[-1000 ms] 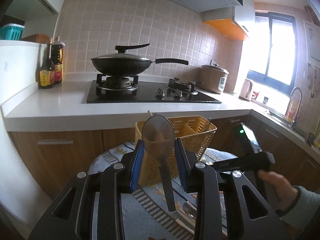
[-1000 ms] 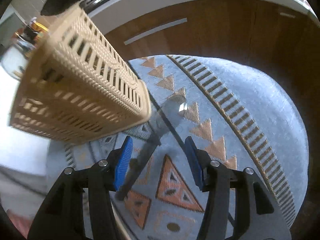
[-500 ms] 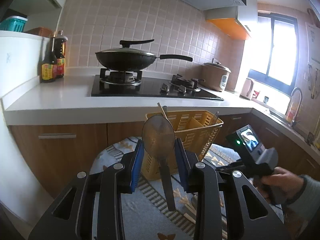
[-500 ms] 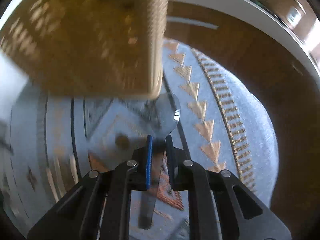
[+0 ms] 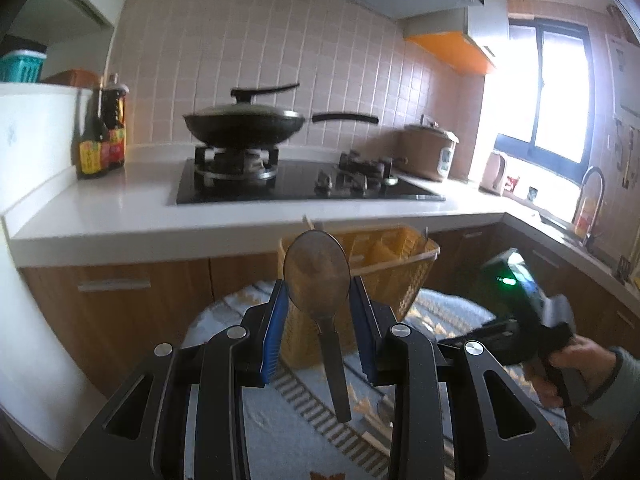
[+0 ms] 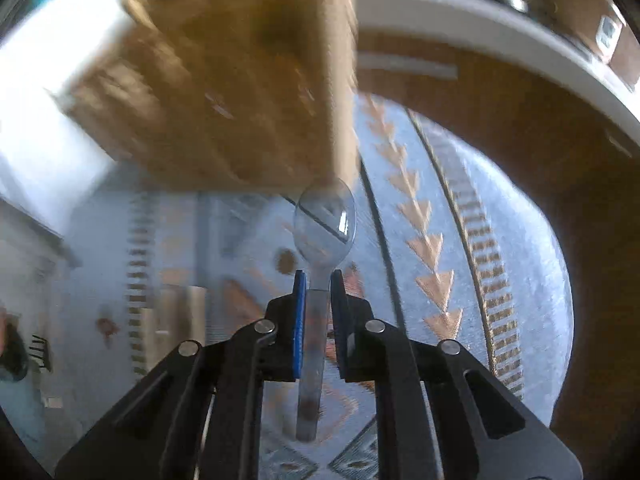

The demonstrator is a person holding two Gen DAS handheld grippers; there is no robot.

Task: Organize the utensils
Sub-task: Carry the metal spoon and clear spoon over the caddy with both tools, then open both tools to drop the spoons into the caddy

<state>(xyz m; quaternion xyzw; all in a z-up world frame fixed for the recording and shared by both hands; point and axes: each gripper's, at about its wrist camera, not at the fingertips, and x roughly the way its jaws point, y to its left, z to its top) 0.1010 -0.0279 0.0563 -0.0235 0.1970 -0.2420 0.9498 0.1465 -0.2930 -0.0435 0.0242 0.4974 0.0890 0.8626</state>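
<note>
My right gripper (image 6: 318, 280) had just squeezed its jaws onto a clear spoon (image 6: 325, 224) by the neck. The spoon's long line ran straight out, bowl at 12 o'clock. The yellow basket (image 6: 224, 92) sat just past it, at 11 o'clock, over the patterned cloth (image 6: 440, 216). My left gripper (image 5: 318, 304) gripped a dark spoon (image 5: 318, 276), bowl up, with the basket right behind.
</note>
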